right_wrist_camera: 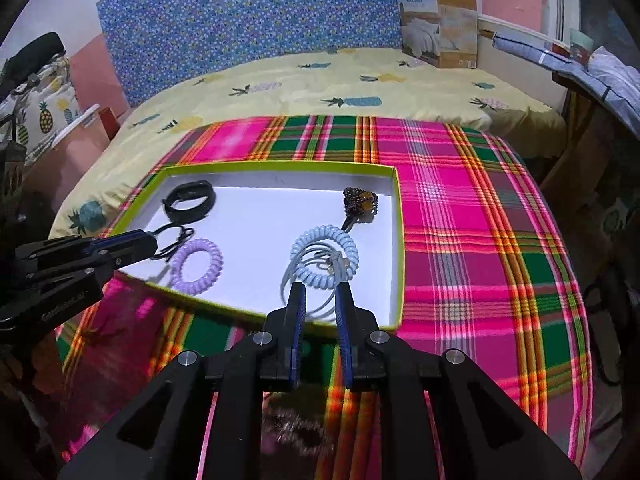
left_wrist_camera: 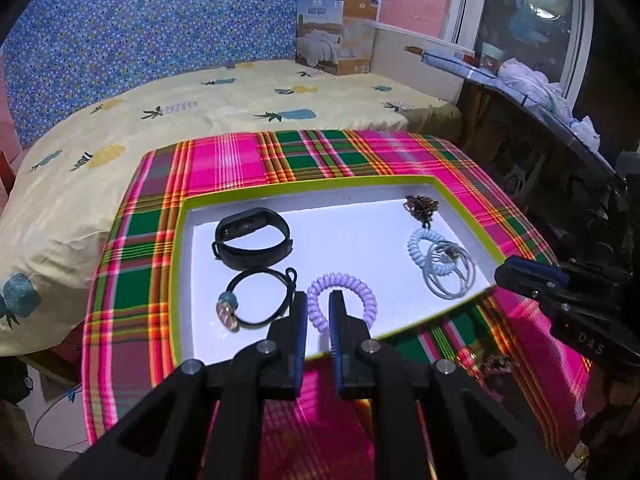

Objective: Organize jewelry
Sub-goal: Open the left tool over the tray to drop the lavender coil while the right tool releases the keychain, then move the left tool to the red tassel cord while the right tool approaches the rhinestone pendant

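Left claw (left_wrist_camera: 318,312): jaws a narrow gap apart, nothing clamped; tips hang over the near edge of the tray (left_wrist_camera: 312,189). Right claw (right_wrist_camera: 322,300): likewise a narrow gap, nothing between the pads; tips over the tray's near edge, towards its right corner. On the cloth (left_wrist_camera: 236,156) nearer than the tray, a small blurred item, not identifiable. The tray is a shallow white box with a green rim, lying flat on the plaid cloth. All the jewelry that can be made out lies inside it. Near edge, centre: purple coil (left_wrist_camera: 360,292), flat, just beyond the left claw's tips, apart from them in the right wrist view. Left of it: black cord (left_wrist_camera: 260,296) with a round bead, touching or just beside the purple coil, cannot tell which. Near right part of the tray: grey rings (left_wrist_camera: 452,280) with a blue coil (left_wrist_camera: 424,248) overlapping them, just beyond the right claw's tips. Far left part: black band (left_wrist_camera: 252,236), standing on edge, just beyond the cord. Far right corner: brown beaded piece (left_wrist_camera: 420,204), its dark end reaching towards the blue coil. Beyond the tray: a bed (left_wrist_camera: 200,96) with a pineapple print, and a carton (left_wrist_camera: 340,36) at its far side against the wall.
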`<state>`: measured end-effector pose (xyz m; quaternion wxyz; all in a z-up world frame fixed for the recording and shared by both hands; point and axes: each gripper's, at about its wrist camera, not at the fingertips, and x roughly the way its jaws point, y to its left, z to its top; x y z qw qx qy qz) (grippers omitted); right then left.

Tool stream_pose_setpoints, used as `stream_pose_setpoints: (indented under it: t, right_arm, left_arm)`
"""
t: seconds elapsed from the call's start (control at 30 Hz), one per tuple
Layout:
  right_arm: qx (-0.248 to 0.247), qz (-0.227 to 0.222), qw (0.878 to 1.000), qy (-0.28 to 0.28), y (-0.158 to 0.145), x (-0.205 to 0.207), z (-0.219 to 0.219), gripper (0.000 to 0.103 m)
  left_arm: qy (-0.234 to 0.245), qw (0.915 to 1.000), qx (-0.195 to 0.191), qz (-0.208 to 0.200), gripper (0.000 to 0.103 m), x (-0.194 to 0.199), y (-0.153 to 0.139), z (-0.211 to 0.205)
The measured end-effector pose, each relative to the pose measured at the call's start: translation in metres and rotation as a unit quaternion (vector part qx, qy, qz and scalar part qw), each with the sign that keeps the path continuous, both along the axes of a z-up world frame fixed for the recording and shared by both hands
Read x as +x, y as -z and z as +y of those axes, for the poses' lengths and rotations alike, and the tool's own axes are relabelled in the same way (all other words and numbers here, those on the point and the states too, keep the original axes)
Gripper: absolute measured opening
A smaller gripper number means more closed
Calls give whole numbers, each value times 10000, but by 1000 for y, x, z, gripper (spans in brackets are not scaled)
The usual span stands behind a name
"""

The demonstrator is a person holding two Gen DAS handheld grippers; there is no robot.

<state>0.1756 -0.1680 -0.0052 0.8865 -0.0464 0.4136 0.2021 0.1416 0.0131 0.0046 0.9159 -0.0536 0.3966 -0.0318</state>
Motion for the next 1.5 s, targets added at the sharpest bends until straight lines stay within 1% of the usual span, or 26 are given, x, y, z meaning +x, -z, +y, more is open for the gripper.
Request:
stream_pose_setpoints:
  t: [0.17, 0.37, 0.7, 0.73, 0.8, 0.83, 0.87, 1.17, 1.23, 1.27, 1.3, 1.5]
  right_arm:
    - [66, -113, 9999, -89, -11, -24, -2, 15]
    - [151, -178, 9995, -190, -15, -53, -6, 15]
    - [310, -281, 9989, -191, -22, -93, -15, 16]
    - [325, -292, 9989, -190, -22, -96, -16, 17]
    - [363, -314, 9986, -202, -23, -103, -17, 26]
    - [377, -320, 9986, -207, -23, -105, -19, 35]
    - [391, -324, 9985, -212, -23, -109, -19, 39]
    - [430, -266, 9985, -199, -19, -135, -29, 39]
    - [445, -267, 9985, -199, -18, -140, -30, 39]
    - [454, -274, 9984, -193, -18, -142, -31, 39]
    - [462, -282, 9983, -195, -18, -144, -31, 39]
    - [474, -325, 9980, -270, -17, -149, -29, 39]
  left_arm:
    - [20, 9999, 0, -127, 11, -25, -10, 0]
    - [87, 9997, 39, -204, 11, -55, -14, -5]
    - [174, 9993, 60, -339, 11, -93, -20, -10]
    - [184, 9992, 57, -347, 11, -96, -20, -10]
    - [200, 9991, 63, -355, 11, -103, -19, -12]
    - [210, 9991, 68, -360, 11, -107, -19, -12]
    - [221, 9991, 67, -369, 11, -112, -20, -12]
    - [201, 9986, -1, -495, 11, -144, -25, -8]
    - [147, 9987, -34, -494, 13, -149, -25, -5]
    - [122, 9987, -53, -498, 18, -152, -24, -3]
    - [91, 9987, -77, -502, 20, -154, -24, -2]
    - [-1, 9989, -110, -451, 20, -159, -20, 5]
